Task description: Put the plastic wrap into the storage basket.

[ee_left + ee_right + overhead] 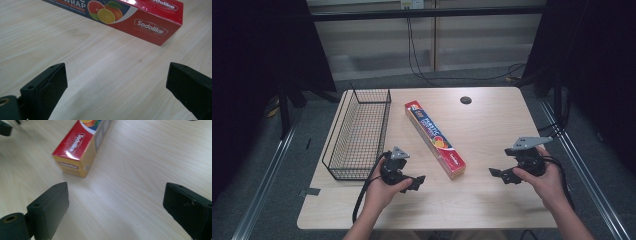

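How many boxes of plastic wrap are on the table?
1. The plastic wrap box lies flat at mid-table, right of the wire basket and between the two tools; nothing seems to hide another.

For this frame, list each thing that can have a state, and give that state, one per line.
Plastic wrap box: closed, lying flat on the table, untouched.
Wire basket: upright, nothing inside.
Left tongs: open, holding nothing.
Right tongs: open, holding nothing.
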`<move>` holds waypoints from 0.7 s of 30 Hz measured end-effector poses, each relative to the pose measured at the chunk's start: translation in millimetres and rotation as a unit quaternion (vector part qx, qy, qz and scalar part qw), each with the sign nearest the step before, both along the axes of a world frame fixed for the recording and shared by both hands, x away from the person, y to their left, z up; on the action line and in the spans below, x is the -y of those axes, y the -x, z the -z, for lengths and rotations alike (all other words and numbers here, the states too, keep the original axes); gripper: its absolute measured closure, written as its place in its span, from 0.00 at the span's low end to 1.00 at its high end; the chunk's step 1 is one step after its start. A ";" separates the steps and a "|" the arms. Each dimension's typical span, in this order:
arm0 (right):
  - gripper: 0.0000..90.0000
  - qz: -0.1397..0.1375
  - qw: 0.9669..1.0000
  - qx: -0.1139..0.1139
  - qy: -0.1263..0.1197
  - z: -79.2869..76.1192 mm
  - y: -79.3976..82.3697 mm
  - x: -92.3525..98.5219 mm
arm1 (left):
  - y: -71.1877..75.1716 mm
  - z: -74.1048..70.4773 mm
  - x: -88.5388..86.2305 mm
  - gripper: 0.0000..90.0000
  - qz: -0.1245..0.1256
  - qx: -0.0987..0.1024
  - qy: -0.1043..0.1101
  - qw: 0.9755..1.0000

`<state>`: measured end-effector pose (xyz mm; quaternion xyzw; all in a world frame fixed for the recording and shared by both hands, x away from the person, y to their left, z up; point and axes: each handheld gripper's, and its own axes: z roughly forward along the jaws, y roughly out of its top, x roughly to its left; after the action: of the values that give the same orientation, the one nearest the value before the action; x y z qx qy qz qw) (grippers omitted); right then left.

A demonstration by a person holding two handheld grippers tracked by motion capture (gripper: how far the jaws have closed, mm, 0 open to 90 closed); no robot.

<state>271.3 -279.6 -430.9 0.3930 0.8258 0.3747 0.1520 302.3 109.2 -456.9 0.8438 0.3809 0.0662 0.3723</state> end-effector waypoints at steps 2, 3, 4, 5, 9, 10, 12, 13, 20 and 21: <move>0.07 0.008 1.000 0.001 0.006 2.4 -0.9 1.6 | -2.0 -1.8 -0.6 0.04 0.002 -0.005 -0.006 1.000; 0.07 0.008 1.000 0.001 0.006 2.4 -0.9 1.6 | -2.8 -2.0 0.7 0.04 -0.004 -0.007 -0.001 1.000; 0.07 0.008 1.000 0.002 0.009 3.1 -1.5 1.9 | -5.6 -3.4 1.3 0.04 -0.002 -0.010 -0.008 1.000; 0.07 0.010 1.000 0.001 0.010 4.0 -2.1 2.9 | -7.5 -5.0 2.8 0.04 -0.005 -0.016 -0.008 1.000; 0.07 0.009 1.000 0.003 0.014 5.1 -1.4 4.1 | -18.5 -11.0 8.2 0.04 -0.018 -0.036 -0.003 0.999; 0.07 0.013 1.000 0.001 0.013 5.6 -0.3 5.6 | -21.6 -11.9 9.6 0.04 -0.023 -0.043 0.003 0.999; 0.06 0.013 1.000 0.002 0.013 7.2 0.5 7.2 | -27.1 -14.5 13.6 0.04 -0.035 -0.046 0.004 0.998; 0.05 0.016 1.000 0.003 0.018 7.6 1.4 7.5 | -32.6 -17.9 17.1 0.04 -0.039 -0.052 0.011 0.998; 0.05 0.017 1.000 0.016 0.021 9.9 1.7 10.2 | -53.1 -29.4 37.0 0.03 -0.051 -0.060 -0.003 0.997; 0.05 0.019 1.000 0.016 0.019 9.4 1.9 10.6 | -53.1 -29.4 37.0 0.03 -0.051 -0.060 -0.003 0.997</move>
<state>269.4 -290.1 -440.3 0.3996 0.8226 0.3623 0.1801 355.4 72.2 -427.5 0.8268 0.4452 0.0352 0.3421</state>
